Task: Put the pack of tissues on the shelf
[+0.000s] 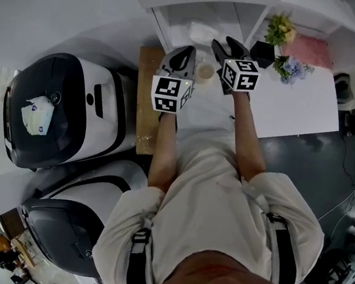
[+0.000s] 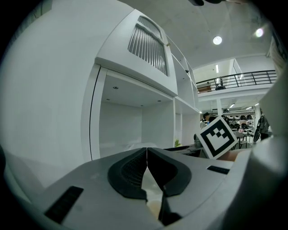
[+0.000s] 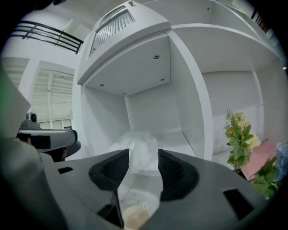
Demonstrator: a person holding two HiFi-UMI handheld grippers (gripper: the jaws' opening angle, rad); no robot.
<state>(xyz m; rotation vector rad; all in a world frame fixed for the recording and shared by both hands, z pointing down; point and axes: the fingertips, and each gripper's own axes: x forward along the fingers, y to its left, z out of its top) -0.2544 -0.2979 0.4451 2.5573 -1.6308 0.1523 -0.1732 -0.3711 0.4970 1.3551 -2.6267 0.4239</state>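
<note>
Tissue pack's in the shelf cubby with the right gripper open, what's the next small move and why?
Probably draw the right gripper straight back out: its fingers stand apart, and the pack of tissues already lies inside the shelf, seemingly free of them.

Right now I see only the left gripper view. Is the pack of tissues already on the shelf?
Observer: Yes. In the right gripper view the pack of tissues lies inside a shelf compartment, straight ahead of the right gripper.
Operator: Does that gripper hold it?
Observer: No. Its jaws stand apart and its pads do not press on the pack.
Operator: Is anything else near it?
Observer: The head view shows a small cup on the table, close to the right gripper.
</note>
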